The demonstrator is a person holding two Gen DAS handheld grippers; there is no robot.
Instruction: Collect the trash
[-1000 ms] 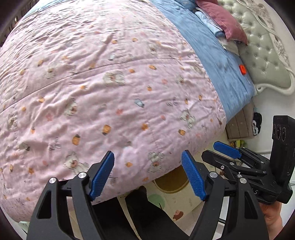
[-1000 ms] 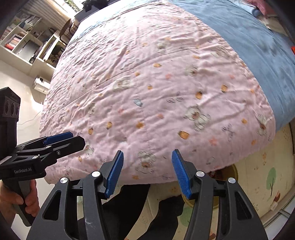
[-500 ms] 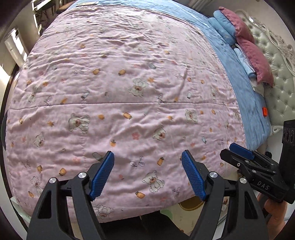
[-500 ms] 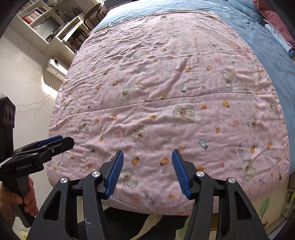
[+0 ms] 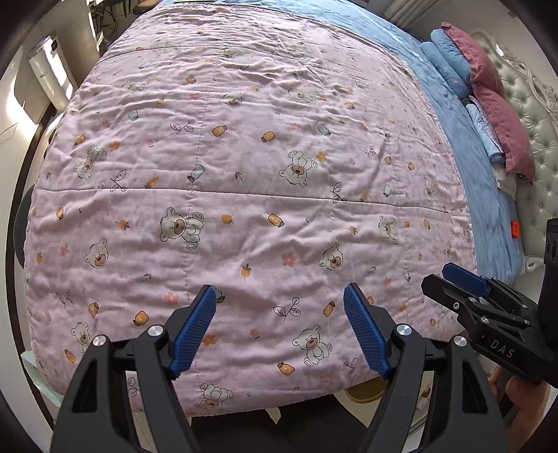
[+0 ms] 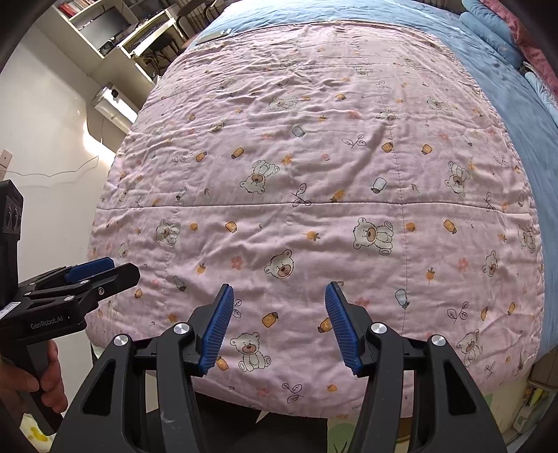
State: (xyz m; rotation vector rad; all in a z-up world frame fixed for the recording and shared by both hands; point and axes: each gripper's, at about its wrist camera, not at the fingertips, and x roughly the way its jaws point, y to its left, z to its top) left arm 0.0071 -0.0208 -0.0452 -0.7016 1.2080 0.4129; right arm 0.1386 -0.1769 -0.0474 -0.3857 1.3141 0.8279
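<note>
A small orange-red object [image 5: 514,229] lies on the blue sheet [image 5: 486,181] near the headboard, far right in the left wrist view; I cannot tell what it is. My left gripper [image 5: 280,296] is open and empty, held over the near edge of the pink bear-print quilt [image 5: 244,156]. My right gripper [image 6: 279,296] is open and empty over the same quilt [image 6: 314,174]. The right gripper also shows at the right of the left wrist view [image 5: 464,278], and the left gripper at the left of the right wrist view [image 6: 101,268].
Blue and maroon pillows [image 5: 488,90] lie against a tufted grey headboard [image 5: 530,139] at the right. Shelves and a desk [image 6: 115,31] stand beyond the bed's far left corner. A white appliance [image 5: 48,80] stands by the left side. A patterned floor mat [image 6: 516,414] lies below the bed edge.
Both grippers have risen and tilted up: the view went from the quilt's hanging edge and floor mat to the whole bed top. Both stayed open and empty.
</note>
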